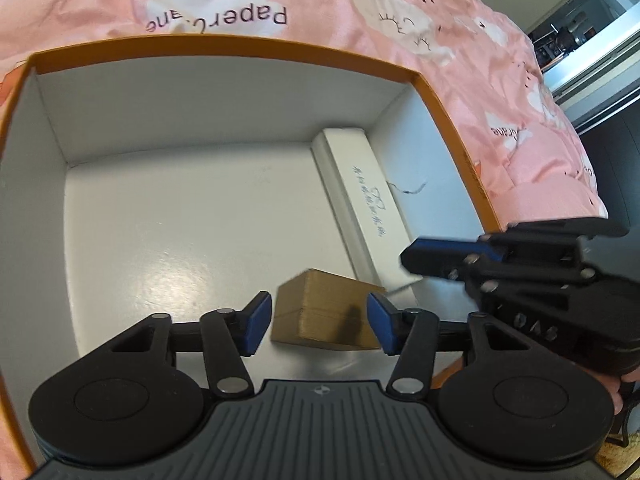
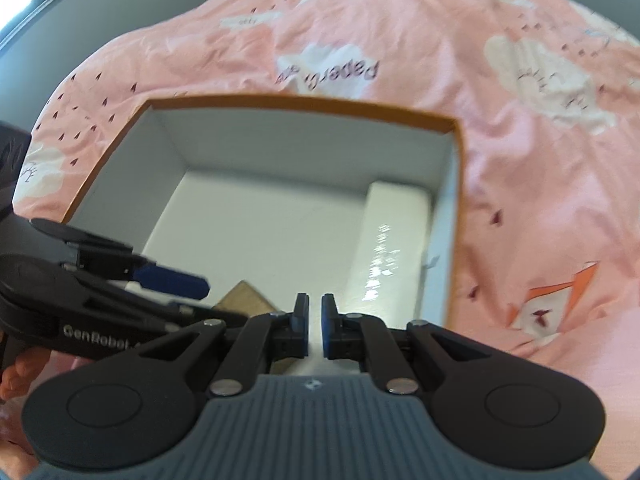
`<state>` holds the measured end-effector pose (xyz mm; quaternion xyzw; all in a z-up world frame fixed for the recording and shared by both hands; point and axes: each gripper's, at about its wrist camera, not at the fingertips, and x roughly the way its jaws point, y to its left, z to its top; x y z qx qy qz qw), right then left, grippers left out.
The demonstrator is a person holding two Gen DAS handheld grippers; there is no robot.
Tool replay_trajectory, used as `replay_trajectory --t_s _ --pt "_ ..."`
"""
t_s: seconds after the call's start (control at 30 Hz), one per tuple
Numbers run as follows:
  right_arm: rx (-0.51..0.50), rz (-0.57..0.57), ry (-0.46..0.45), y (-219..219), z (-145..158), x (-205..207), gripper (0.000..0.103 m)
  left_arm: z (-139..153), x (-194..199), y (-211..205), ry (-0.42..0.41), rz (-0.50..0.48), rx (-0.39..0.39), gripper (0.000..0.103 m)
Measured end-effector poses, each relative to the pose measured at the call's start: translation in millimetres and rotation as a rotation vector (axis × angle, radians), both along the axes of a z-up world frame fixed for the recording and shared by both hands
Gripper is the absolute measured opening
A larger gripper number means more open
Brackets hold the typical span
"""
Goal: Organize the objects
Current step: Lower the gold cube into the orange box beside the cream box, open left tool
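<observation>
A big open box (image 1: 224, 46) with an orange rim and white inside walls sits on a bed under a pink quilt (image 1: 360, 8) printed with clouds. Most of its white floor is bare: ahead of the left hand-held gripper (image 1: 316, 326) and off to its left there is open room right up to the far wall and the left wall. The right side is tighter. A long white box (image 1: 356, 196) lies along the right wall, running from the far corner back toward the grippers, with only a narrow strip of floor between it and that wall.

A small brown cardboard box (image 1: 328, 312) rests on the floor of the big box, its far corner close to the near end of the long white box. The left hand-held gripper stands released, its blue pads on either side of the brown box and clear of its sides.

The right hand-held gripper (image 2: 315, 320) is clenched with nothing between its pads, poised above the near end of the long white box (image 2: 388, 240). It reaches in from the right of the left one, near the orange rim on that side.
</observation>
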<state>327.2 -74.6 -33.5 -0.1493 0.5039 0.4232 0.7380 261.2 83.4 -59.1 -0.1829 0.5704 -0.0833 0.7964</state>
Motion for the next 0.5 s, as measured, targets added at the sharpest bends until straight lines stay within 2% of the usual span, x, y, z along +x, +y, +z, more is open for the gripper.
replay_trajectory --t_s 0.13,0.27,0.47,0.5 --pt "-0.027 -0.009 0.057 14.7 -12.5 2.6 0.008 -5.0 4.3 5.5 0.011 -0.011 -0.075 0.046" --pt "-0.066 -0.036 0.069 20.7 -18.1 6.0 0.008 -15.9 9.2 5.3 0.04 -0.026 -0.127 0.041" --pt "-0.117 -0.021 0.147 19.1 -25.3 13.5 0.007 -24.7 10.6 2.9 0.089 -0.066 -0.227 0.039" --pt "-0.132 -0.022 0.159 18.9 -26.9 14.4 0.007 -25.2 10.9 2.4 0.091 -0.067 -0.225 0.039"
